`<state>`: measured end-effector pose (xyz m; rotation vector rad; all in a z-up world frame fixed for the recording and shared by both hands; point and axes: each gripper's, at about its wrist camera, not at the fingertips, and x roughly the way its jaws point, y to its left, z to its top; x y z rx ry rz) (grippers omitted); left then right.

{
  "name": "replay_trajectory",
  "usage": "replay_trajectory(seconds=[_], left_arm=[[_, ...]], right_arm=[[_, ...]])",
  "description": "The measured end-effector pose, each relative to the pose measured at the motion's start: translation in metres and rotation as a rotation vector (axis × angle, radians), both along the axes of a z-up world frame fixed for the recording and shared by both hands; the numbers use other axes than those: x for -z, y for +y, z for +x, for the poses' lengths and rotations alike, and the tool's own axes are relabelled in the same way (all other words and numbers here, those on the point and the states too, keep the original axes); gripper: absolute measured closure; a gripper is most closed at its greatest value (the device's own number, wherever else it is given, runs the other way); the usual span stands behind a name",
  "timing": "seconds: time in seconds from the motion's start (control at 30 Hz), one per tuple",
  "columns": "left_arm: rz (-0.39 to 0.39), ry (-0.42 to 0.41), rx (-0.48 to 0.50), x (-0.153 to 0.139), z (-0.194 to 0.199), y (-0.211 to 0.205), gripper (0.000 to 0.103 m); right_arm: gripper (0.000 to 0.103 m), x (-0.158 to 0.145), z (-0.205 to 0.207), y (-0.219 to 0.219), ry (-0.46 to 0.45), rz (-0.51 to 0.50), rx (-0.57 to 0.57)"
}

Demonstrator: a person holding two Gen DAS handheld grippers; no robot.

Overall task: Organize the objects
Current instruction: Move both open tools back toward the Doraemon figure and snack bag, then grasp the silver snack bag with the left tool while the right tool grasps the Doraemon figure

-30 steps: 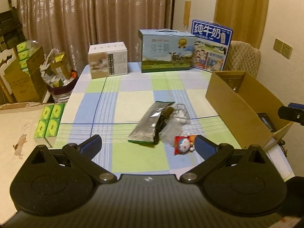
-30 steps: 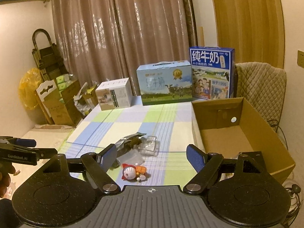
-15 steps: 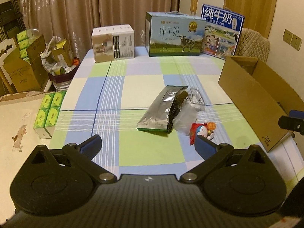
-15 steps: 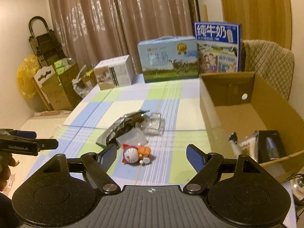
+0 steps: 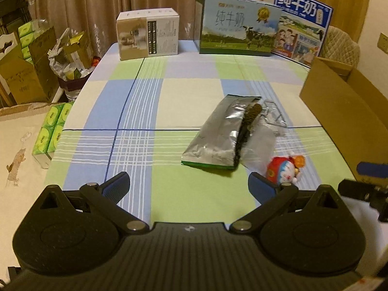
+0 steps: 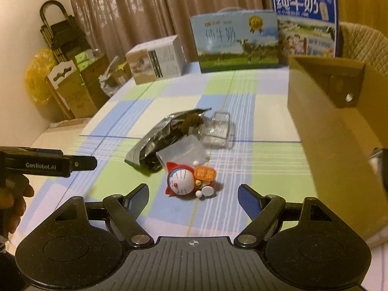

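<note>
A small Doraemon toy [image 6: 188, 179] lies on its side on the checked tablecloth, just ahead of my open right gripper [image 6: 193, 195], between its fingers' line. It also shows in the left wrist view [image 5: 286, 168], beside my right fingertip there. A silver foil bag [image 5: 223, 134] [image 6: 167, 137] lies mid-table with a clear plastic bag [image 6: 181, 151] and a clear plastic tray [image 6: 218, 131] against it. My left gripper [image 5: 188, 186] is open and empty, short of the foil bag. An open cardboard box [image 6: 339, 126] [image 5: 346, 111] stands at the right.
Two milk cartons [image 5: 237, 24] [image 5: 300, 26] and a white box [image 5: 148, 36] stand along the table's [image 5: 169, 92] far edge. Green tissue packs [image 5: 51, 131] lie left of the table. Cardboard boxes and bags [image 5: 29, 65] crowd the floor at left. A chair [image 5: 342, 46] stands behind.
Both grippers have moved forward and lower toward the table. The toy now sits right in front of the right gripper. Nothing on the table has shifted.
</note>
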<state>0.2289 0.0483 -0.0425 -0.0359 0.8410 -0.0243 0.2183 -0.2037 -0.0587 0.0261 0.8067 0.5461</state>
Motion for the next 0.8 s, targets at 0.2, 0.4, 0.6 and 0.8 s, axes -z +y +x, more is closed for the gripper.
replay_trajectory(seconds=[0.2, 0.4, 0.6, 0.8], left_arm=[[-0.017, 0.002, 0.0, 0.011, 0.024, 0.001, 0.001], [-0.028, 0.005, 0.001, 0.017, 0.046, 0.003, 0.001], [-0.032, 0.042, 0.013, 0.027, 0.063, 0.006, 0.001], [-0.023, 0.059, 0.027, 0.032, 0.072, 0.007, 0.001]], right_arm=[[0.019, 0.018, 0.022, 0.012, 0.022, 0.023, -0.005], [0.017, 0.04, 0.046, 0.026, 0.087, 0.036, -0.014], [0.017, 0.055, 0.061, 0.035, 0.11, 0.029, -0.015], [0.017, 0.066, 0.071, 0.04, 0.137, 0.004, -0.007]])
